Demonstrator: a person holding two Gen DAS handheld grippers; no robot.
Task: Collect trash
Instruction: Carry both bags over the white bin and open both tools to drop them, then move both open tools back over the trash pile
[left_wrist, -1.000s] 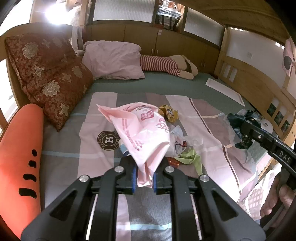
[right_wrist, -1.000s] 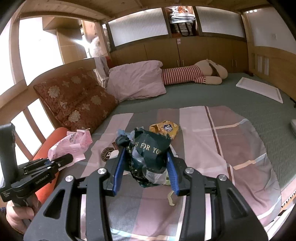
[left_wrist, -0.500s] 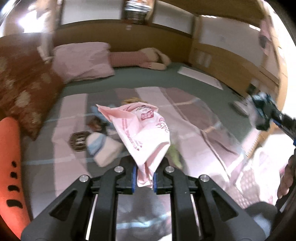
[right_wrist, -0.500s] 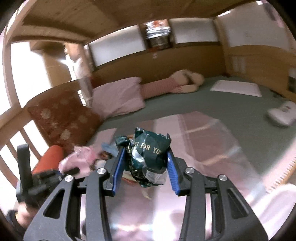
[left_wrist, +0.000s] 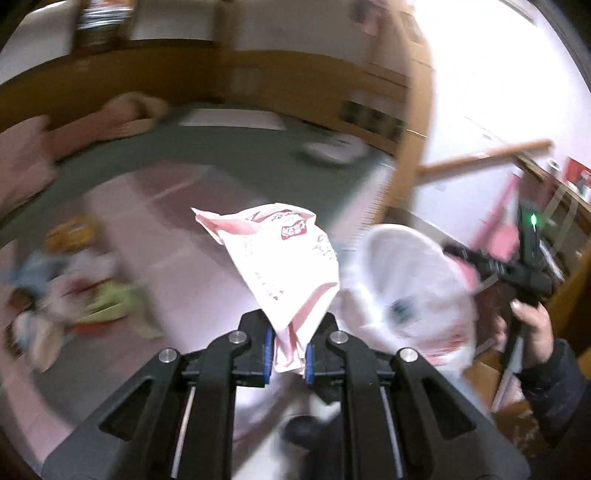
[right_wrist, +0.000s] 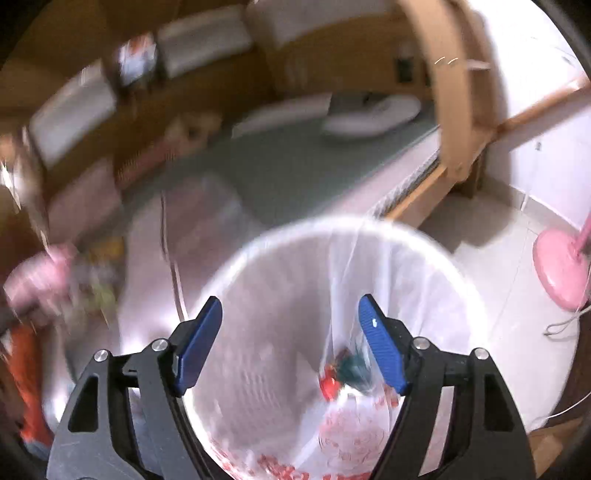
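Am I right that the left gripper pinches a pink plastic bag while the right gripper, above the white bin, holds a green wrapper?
Not quite. The right gripper holds nothing: in the right wrist view its jaws are opening, with nothing between them, and the green wrapper lies down in the white bin. The left gripper does pinch the pink plastic bag.

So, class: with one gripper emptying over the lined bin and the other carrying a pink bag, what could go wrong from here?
1. The left gripper pinches only the bottom corner of the pink bag, which is not yet over the bin; it could slip out onto the bed.
2. The right gripper is opening over the bin; its thin liner could snag on a finger.
3. Both views are blurred, so aiming may suffer.
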